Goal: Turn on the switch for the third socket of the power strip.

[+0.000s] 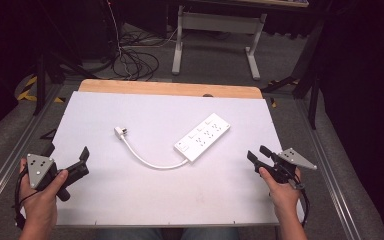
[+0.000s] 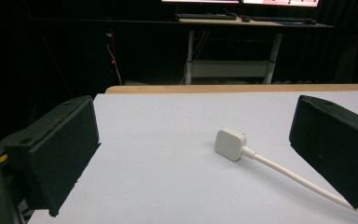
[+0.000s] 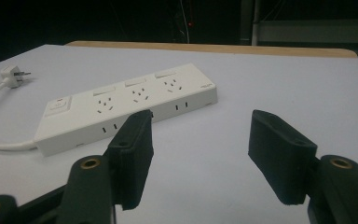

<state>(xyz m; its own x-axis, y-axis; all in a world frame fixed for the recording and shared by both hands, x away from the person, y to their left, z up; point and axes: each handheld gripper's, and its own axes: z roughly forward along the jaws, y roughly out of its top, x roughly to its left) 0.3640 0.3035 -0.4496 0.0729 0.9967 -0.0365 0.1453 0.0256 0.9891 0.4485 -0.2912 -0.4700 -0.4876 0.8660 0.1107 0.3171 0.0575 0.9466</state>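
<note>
Your right gripper [image 3: 198,154] has its jaws apart with nothing between them. The white power strip [image 3: 126,109] lies just beyond, its plug [image 3: 12,74] far left.

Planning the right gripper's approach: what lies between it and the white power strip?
Bare white tabletop only, seen in the right gripper view, between the right gripper and the white plastic power strip.

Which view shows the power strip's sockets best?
The right gripper view: the power strip lies close, sockets and switch clear. The high view shows it whole but small. The left gripper view catches just its plug and cable.
</note>
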